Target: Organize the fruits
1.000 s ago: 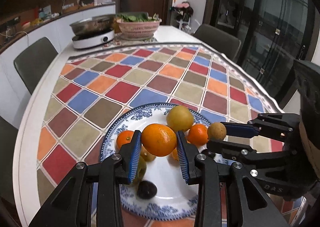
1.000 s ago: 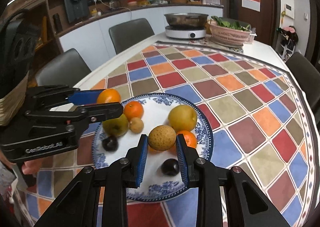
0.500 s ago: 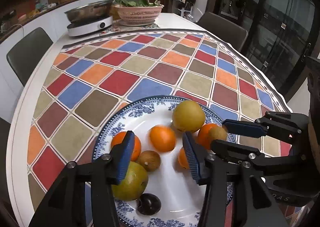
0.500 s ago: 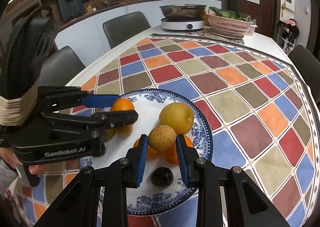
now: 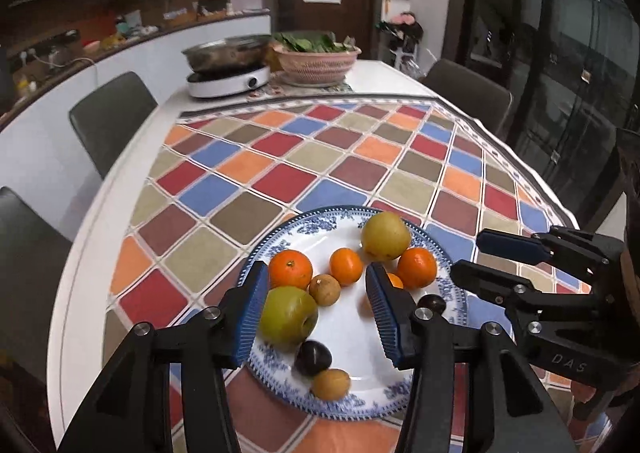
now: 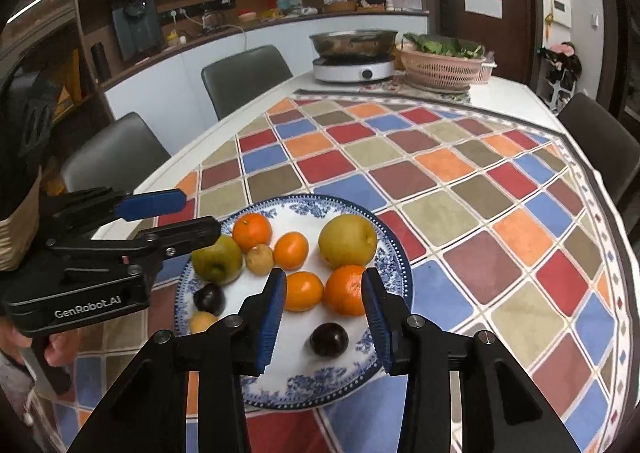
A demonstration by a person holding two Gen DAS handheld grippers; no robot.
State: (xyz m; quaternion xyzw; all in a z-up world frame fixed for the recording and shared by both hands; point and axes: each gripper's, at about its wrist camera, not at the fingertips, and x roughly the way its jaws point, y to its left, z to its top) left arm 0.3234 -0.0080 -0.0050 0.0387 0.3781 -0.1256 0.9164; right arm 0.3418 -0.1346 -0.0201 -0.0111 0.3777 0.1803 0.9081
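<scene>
Blue-padded left gripper (image 5: pixel 316 309): spread wide, empty, over the plate's near side.
Right gripper (image 6: pixel 324 305): also spread, holding nothing.
Plate (image 6: pixel 394 253): blue-and-white, carrying every fruit.
Green apple (image 5: pixel 288 317): left on plate.
Yellow pear (image 6: pixel 347 240): far side of plate.
Basket (image 6: pixel 442 69): far beyond plate.

Each wrist camera looks forward along its own fingers, close above the table. Both share the plate (image 5: pixel 280 249) (image 6: pixel 392 253) (seen from opposite sides).

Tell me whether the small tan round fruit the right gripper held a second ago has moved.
Yes. The small tan round fruit now lies at the blue-and-white patterned plate's near-left rim, beside a dark plum; the right gripper's jaws are open and empty.
</scene>
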